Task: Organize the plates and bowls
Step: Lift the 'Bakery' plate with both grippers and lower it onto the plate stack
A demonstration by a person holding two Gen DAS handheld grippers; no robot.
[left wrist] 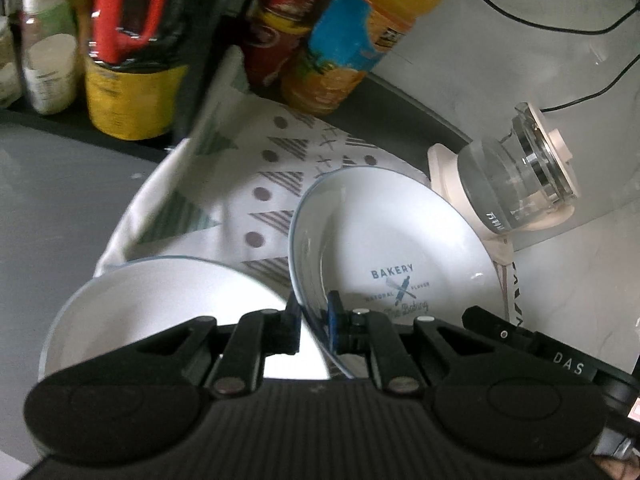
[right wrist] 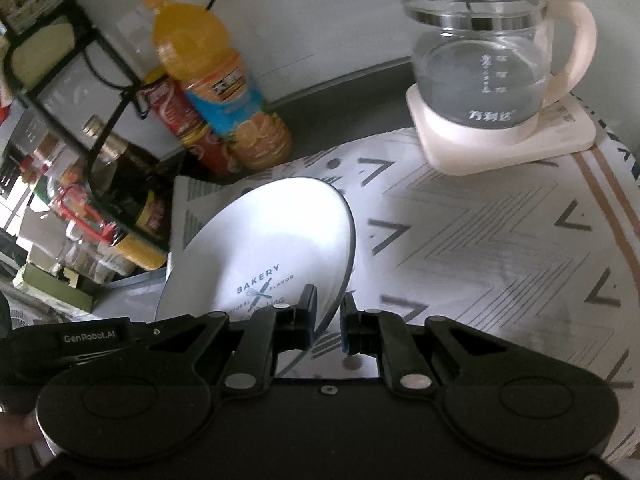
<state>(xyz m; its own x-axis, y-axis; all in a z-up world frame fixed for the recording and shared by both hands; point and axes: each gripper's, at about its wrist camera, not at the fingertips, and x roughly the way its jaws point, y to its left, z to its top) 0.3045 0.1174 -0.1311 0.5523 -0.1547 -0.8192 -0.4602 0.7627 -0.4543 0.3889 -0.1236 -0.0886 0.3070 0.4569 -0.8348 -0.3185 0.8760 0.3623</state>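
The left gripper [left wrist: 314, 328] was pinched tight on the near rim of a tipped bowl [left wrist: 384, 248], and a second bowl [left wrist: 160, 304] sat just left of its jaws. The right gripper [right wrist: 328, 320] was pinched on the same bowl's rim from the other side. Both grips were thin edge grips, so the bowl could slip out, or bang the second bowl beside it.
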